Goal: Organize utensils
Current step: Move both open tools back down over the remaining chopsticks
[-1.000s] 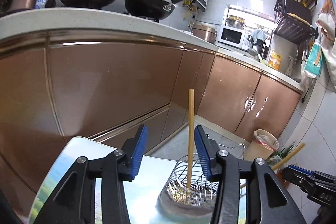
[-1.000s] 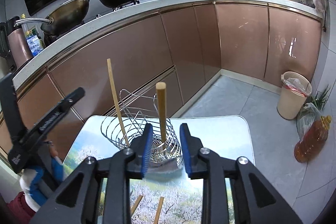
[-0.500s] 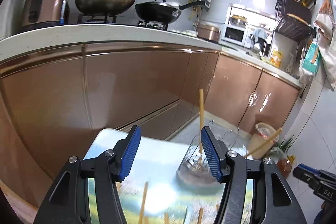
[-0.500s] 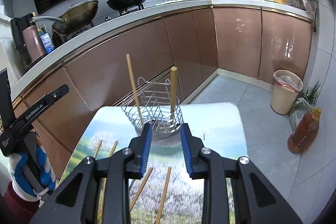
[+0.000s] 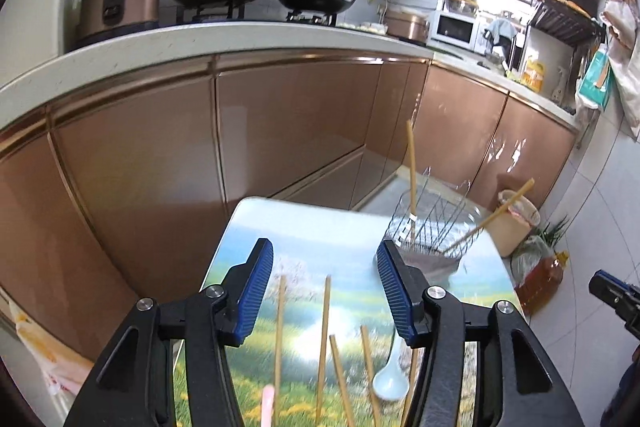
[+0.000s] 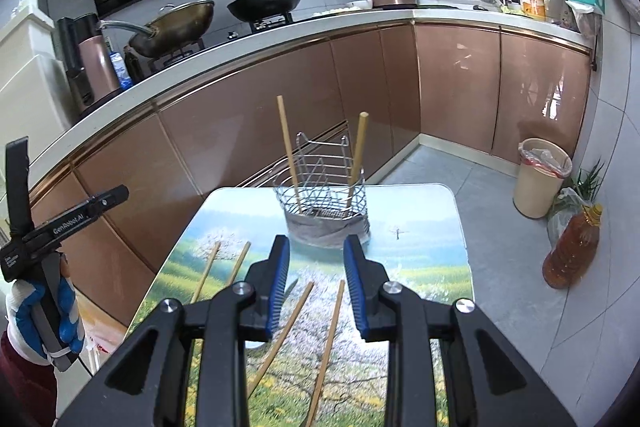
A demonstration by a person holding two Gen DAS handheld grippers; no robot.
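A wire utensil basket (image 6: pixel 325 201) stands at the far end of the picture-printed table (image 6: pixel 424 255); it also shows in the left wrist view (image 5: pixel 432 227). Two wooden chopsticks stand in it, one on the left (image 6: pixel 289 155) and one on the right (image 6: pixel 357 159). Several loose chopsticks (image 6: pixel 328 339) lie on the table nearer me, with a pale spoon (image 5: pixel 390 379) among them. My left gripper (image 5: pixel 324 287) is open and empty above the loose chopsticks. My right gripper (image 6: pixel 316 287) is open and empty, short of the basket.
Copper cabinet fronts (image 6: pixel 280 115) and a counter with woks run behind the table. A bin (image 6: pixel 540 179) and an oil bottle (image 6: pixel 572 251) stand on the floor to the right. The left gripper's body (image 6: pixel 52 227) is at the table's left edge.
Both grippers have drawn back from the basket toward the near end of the table. The right gripper let go of the chopstick, which now stands in the basket. The right jaws have opened wider.
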